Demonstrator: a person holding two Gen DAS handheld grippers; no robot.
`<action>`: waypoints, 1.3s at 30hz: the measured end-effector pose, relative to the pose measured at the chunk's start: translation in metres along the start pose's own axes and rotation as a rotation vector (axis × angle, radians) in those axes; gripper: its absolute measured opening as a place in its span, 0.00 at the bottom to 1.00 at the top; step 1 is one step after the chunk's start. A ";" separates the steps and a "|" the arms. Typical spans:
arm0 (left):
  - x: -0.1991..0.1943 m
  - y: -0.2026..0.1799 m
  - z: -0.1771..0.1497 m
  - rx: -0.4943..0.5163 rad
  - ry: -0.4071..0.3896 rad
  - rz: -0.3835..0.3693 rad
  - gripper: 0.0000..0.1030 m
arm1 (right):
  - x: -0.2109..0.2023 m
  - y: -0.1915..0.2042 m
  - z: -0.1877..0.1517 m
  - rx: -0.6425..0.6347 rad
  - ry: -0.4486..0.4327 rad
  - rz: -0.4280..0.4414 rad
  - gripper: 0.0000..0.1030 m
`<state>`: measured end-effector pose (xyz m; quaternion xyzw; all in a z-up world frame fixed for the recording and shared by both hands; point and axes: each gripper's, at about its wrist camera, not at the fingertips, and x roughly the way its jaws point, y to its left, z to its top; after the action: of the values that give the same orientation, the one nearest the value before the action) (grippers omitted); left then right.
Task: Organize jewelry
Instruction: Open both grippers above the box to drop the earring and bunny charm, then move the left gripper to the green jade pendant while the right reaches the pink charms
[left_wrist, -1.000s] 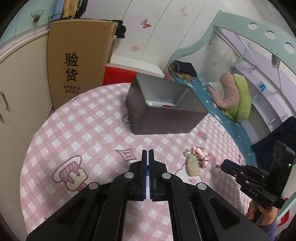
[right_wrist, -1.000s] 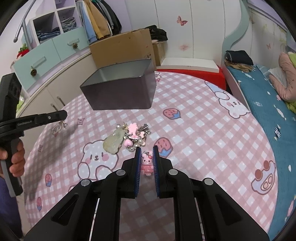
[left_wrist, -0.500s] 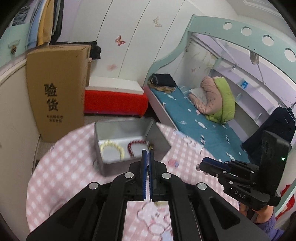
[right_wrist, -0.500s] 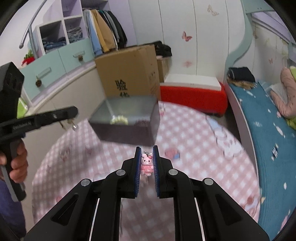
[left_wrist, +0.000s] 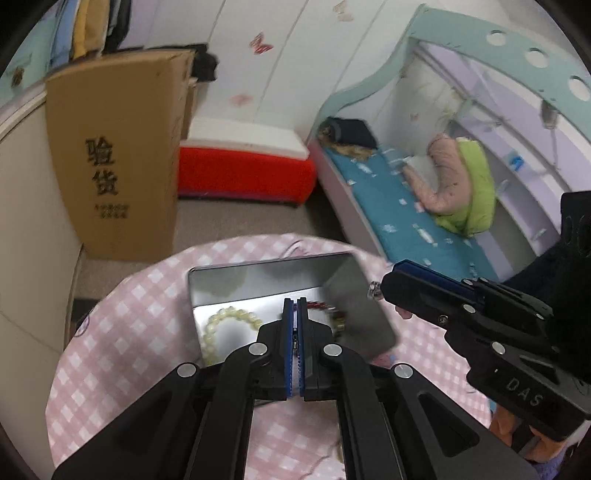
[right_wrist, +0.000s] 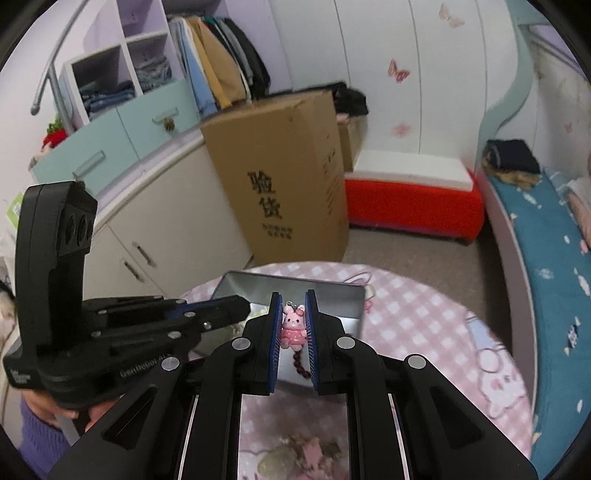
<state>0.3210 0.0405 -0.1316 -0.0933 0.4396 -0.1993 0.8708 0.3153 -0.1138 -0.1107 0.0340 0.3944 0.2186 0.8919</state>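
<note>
An open metal tin (left_wrist: 258, 266) (right_wrist: 295, 283) stands on the round table with a pink checked cloth (left_wrist: 122, 332). Inside it lie a pale bead bracelet (left_wrist: 229, 321) and a dark red bead bracelet (left_wrist: 321, 305) (right_wrist: 301, 365). My right gripper (right_wrist: 291, 295) hangs over the tin, shut on a pink bunny charm (right_wrist: 293, 326). My left gripper (left_wrist: 295, 302) (right_wrist: 243, 308) is shut above the tin's near edge, and a small silver trinket (left_wrist: 294, 342) shows as a sliver between its pads. The right gripper (left_wrist: 384, 291) reaches in at the tin's right corner.
A blurred heap of loose charms (right_wrist: 295, 450) lies on the cloth below the right gripper. Behind the table stand a tall cardboard box (left_wrist: 114, 155), a red bench (left_wrist: 243, 173), cream cabinets (right_wrist: 166, 229) and a blue bed (left_wrist: 406, 206).
Both grippers have risen and moved from the charm heap toward the tin, so its open top and the bracelets now show. The bunny charm travelled with the right gripper.
</note>
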 end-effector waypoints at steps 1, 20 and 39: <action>0.004 0.003 -0.001 -0.007 0.011 -0.001 0.00 | 0.008 0.000 -0.001 0.004 0.020 0.004 0.13; 0.014 0.007 -0.010 -0.023 0.025 0.067 0.23 | 0.046 -0.006 -0.025 0.050 0.126 0.026 0.13; -0.046 -0.027 -0.037 -0.008 -0.114 0.103 0.62 | -0.040 -0.017 -0.053 0.033 0.011 -0.048 0.46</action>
<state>0.2596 0.0366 -0.1108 -0.0855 0.3943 -0.1469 0.9031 0.2594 -0.1515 -0.1229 0.0381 0.4036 0.1909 0.8940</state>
